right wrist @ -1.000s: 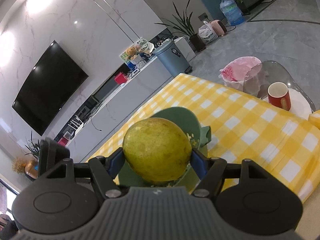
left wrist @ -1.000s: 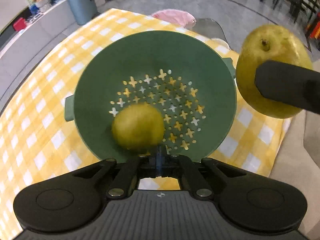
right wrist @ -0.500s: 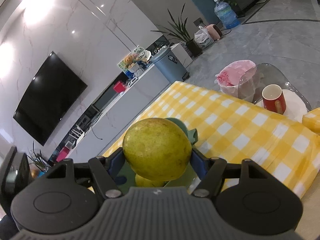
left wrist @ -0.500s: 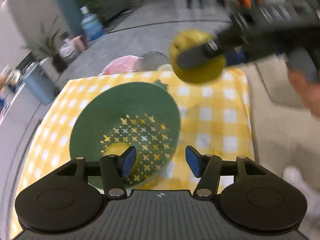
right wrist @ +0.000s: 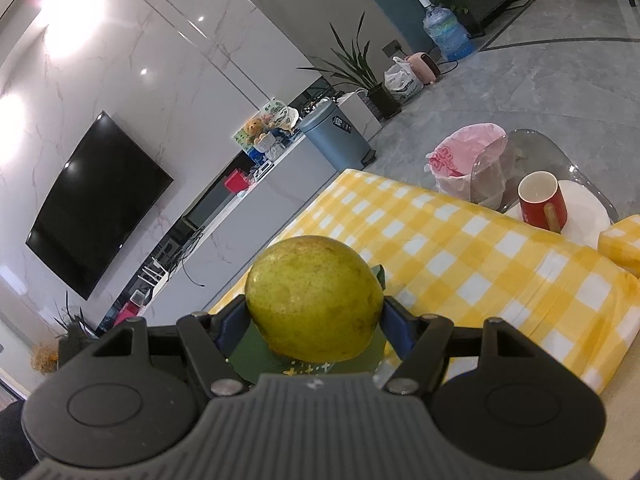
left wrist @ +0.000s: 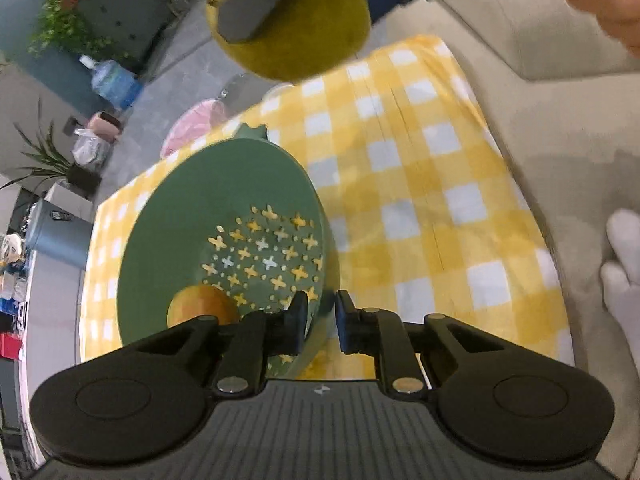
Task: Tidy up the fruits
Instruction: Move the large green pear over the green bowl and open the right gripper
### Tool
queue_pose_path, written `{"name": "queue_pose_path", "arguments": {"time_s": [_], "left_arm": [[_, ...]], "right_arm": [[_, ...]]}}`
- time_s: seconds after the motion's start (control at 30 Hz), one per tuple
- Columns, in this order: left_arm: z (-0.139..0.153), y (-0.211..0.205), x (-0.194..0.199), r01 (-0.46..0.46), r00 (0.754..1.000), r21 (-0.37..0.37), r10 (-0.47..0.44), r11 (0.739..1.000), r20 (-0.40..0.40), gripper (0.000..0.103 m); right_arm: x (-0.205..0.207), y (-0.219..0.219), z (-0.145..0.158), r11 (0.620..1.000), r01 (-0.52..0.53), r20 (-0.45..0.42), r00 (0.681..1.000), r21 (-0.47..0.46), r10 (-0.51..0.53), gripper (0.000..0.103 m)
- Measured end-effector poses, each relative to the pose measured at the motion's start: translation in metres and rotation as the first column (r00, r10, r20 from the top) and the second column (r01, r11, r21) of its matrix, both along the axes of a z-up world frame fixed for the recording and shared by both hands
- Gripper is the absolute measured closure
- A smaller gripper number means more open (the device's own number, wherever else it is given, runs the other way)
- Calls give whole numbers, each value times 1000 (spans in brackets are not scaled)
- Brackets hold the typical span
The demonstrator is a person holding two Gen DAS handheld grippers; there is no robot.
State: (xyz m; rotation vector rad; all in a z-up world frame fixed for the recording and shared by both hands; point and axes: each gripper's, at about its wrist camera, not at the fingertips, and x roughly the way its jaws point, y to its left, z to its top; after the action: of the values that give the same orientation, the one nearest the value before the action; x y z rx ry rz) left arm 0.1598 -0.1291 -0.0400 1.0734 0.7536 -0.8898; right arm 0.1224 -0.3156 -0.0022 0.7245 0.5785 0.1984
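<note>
A green colander (left wrist: pixel 180 216) sits on the yellow checked tablecloth (left wrist: pixel 420 184). One yellow-green pear (left wrist: pixel 200 307) lies inside it near the front wall. My left gripper (left wrist: pixel 320 322) is nearly shut and empty, just above the colander's near right rim. My right gripper (right wrist: pixel 314 316) is shut on a second pear (right wrist: pixel 314 298) and holds it in the air above the colander (right wrist: pixel 256 354). That pear also shows at the top of the left wrist view (left wrist: pixel 304 28).
A red mug (right wrist: pixel 542 200) stands on a white plate (right wrist: pixel 584 216) at the table's far right, by a glass chair and a pink-lined bin (right wrist: pixel 464 160). A grey bin (right wrist: pixel 336 138) and a TV (right wrist: pixel 96 196) are beyond. A beige sofa (left wrist: pixel 560 128) lies right of the table.
My left gripper has drawn back from the pear in the colander, swung towards the right rim and nearly shut again. My right gripper has carried its pear over the colander.
</note>
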Motion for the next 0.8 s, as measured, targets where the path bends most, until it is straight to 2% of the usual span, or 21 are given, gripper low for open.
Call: {"name": "queue_pose_path", "arguments": {"time_s": [0.17,0.23,0.33,0.4,0.57,0.67,0.7,0.77,0.8], "left_arm": [[-1,-10,5,-21,998,88,26,996,-58,92],[0,-13,7,-32,994,122,45,992,-103,95],[4,-12,-4,6,995,111,6,994,-101,95],[9,-12,-9,18,989,100,-3,995,-146,98],[12,-12,-30,80,982,132,-55,988,-183,98],[14,-9,-35,83,984,121,-61,989,-170,96],[15,-7,-35,85,983,106,-66,991,-171,96],[21,-6,-37,93,983,48,-84,994,-165,94],[27,0,-39,88,982,4,-86,996,-167,88]], "right_arm": [[-2,-2,1,1000,2,7,1000,-1,-2,35],[-2,-3,1,1000,0,7,1000,2,0,35],[-4,-2,1,1000,-10,9,1000,3,10,35],[-5,-2,1,1000,-25,13,1000,8,25,35],[0,7,0,996,-94,6,996,7,94,35],[5,20,0,986,-167,-23,986,-3,166,35],[7,34,-1,975,-221,-49,974,-28,220,35],[9,40,-3,971,-240,-64,969,-22,238,35],[10,46,-5,971,-240,-81,968,-13,238,35]]}}
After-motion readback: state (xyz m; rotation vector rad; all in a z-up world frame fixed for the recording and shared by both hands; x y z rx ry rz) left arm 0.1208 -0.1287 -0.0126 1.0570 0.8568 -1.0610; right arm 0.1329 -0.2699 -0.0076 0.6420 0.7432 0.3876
